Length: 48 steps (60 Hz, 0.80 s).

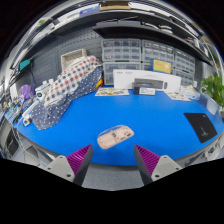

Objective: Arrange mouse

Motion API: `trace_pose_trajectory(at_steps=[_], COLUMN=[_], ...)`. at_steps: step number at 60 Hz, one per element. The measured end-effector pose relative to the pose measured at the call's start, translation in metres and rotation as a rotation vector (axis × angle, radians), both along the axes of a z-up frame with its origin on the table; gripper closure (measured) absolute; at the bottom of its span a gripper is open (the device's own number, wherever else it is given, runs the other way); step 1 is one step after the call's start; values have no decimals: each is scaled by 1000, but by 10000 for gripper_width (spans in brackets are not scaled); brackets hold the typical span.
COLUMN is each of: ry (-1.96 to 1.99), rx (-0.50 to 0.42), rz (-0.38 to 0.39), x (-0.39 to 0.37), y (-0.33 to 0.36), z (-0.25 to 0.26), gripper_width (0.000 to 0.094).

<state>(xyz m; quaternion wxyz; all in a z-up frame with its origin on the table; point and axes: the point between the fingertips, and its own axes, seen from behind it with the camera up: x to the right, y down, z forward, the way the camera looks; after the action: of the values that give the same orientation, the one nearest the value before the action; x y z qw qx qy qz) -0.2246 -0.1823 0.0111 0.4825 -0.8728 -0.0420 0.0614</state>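
Note:
A pale patterned mouse (115,136) lies on the blue table cover (150,120), just ahead of my fingers and a little left of their midline. A black mouse pad (201,125) lies flat at the right side of the blue cover. My gripper (113,160) hovers near the table's front edge, open, with its purple pads (79,157) spread wide and nothing between them. The mouse is beyond the fingertips, not touched.
A patterned cloth bundle (68,84) lies at the left of the table. White boxes and papers (137,80) line the back edge under drawer bins (122,51). A green plant (213,92) stands at the far right.

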Motion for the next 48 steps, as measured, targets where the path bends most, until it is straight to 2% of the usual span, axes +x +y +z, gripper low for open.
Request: trace_pose_trajectory(at_steps=[14, 24, 30, 32, 34, 36, 41, 48], ry=[-37, -55, -91, -86, -78, -68, -50, -29], rx=[-38, -55, -71, -80, -85, -91, -98, -86], rz=[-21, 3, 6, 11, 15, 19, 25, 17], x=[-34, -54, -60, -62, -64, -66, -67, -66], y=[63, 98, 108, 111, 113, 115, 115, 117], z=[-13, -14, -19, -21, -21, -22, -22, -21], gripper_width=[125, 155, 245, 321, 344, 466, 471, 559])
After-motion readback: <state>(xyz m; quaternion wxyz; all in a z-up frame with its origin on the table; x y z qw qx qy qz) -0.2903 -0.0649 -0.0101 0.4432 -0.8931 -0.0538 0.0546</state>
